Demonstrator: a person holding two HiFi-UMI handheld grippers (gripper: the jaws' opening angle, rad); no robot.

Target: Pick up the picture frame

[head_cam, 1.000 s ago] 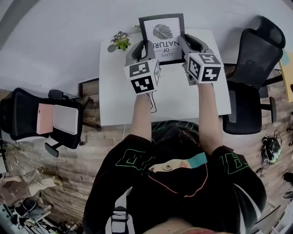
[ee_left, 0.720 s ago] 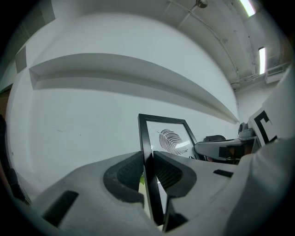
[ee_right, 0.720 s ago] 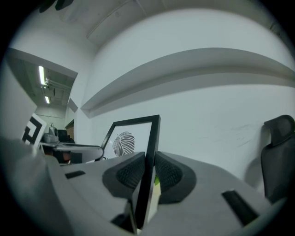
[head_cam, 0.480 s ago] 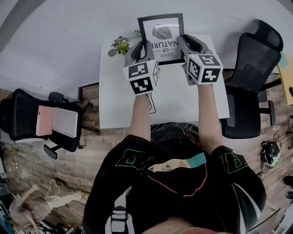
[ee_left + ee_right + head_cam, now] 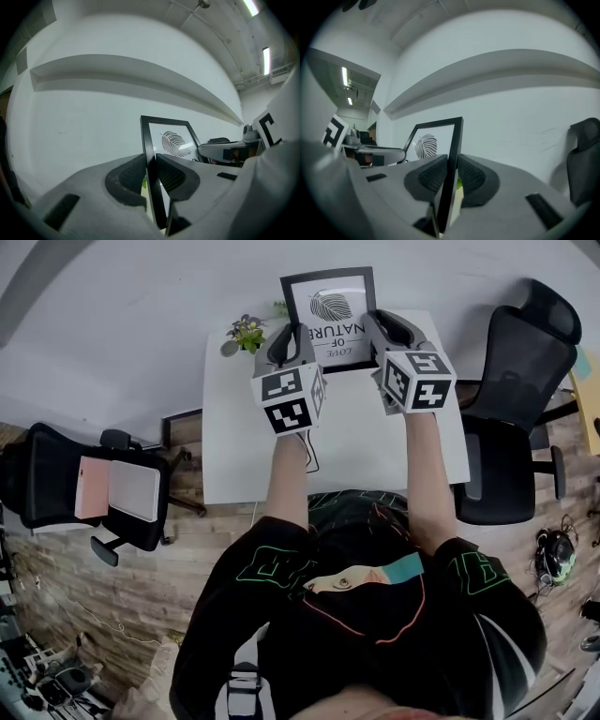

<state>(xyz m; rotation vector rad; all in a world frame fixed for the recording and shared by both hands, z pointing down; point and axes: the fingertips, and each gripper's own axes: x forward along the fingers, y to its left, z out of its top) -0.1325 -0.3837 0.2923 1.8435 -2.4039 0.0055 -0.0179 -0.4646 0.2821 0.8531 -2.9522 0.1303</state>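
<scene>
My left gripper point(image 5: 287, 337) pinching the left edge of the black picture frame point(image 5: 329, 298), my right gripper point(image 5: 387, 331) clamped on its right edge, frame upright at the white table's point(image 5: 375, 446) far edge, small potted plant point(image 5: 247, 330) just beside it.

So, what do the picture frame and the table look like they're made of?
Picture frame: a thin black border with an even matte finish and no visible grain, so painted wood or plastic; the look doesn't settle which. The leaf print inside looks like white paper; whether a clear pane covers it can't be told. Table: a smooth, plain white top, probably laminate or painted board.
</scene>
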